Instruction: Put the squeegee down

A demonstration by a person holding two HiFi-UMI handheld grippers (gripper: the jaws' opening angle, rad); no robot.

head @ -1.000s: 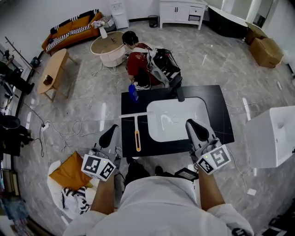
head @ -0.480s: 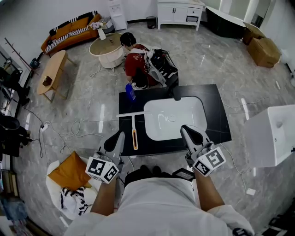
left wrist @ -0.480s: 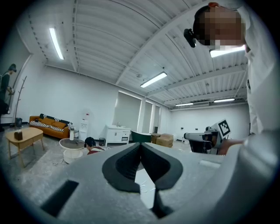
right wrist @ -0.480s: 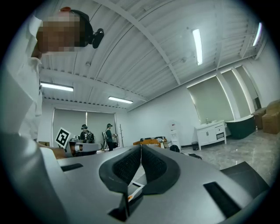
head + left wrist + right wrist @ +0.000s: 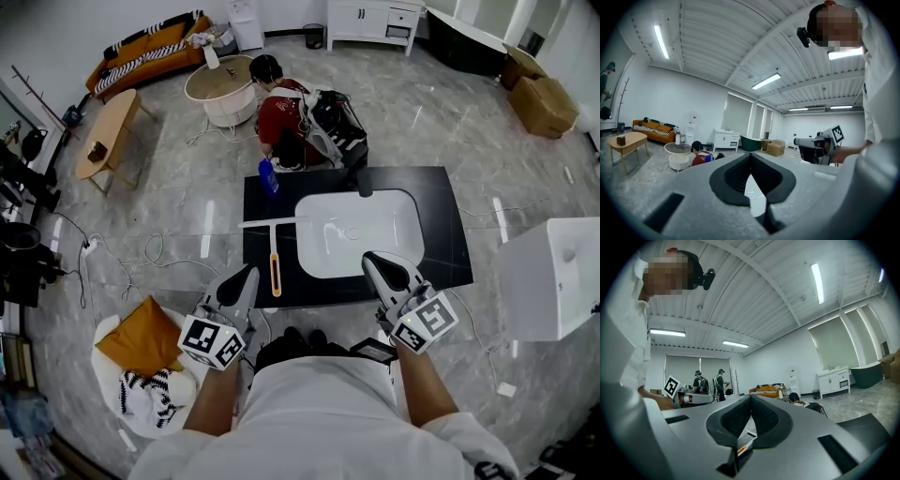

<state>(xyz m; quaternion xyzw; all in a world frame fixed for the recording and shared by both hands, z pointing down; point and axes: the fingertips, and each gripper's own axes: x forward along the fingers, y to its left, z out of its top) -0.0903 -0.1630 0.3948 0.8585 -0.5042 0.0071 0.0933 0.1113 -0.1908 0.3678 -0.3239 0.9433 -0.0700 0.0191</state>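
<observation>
Two clenched, empty grippers hover at the near edge of the black bench [image 5: 442, 223]: left gripper [image 5: 247, 274], right gripper [image 5: 371, 261]. The squeegee [image 5: 273, 247] lies flat on the bench, just left of the white sink [image 5: 311, 251].

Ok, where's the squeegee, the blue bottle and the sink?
squeegee [image 5: 275, 277], head view, on its orange handle.
blue bottle [image 5: 269, 179], head view, on its body.
sink [image 5: 328, 249], head view, on its bare white bowl.

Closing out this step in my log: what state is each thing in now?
Squeegee: lying flat on the black counter, left of the sink, held by nothing.
Left tool: shut, empty.
Right tool: shut, empty.
Spray bottle: upright at the counter's far left corner.
</observation>
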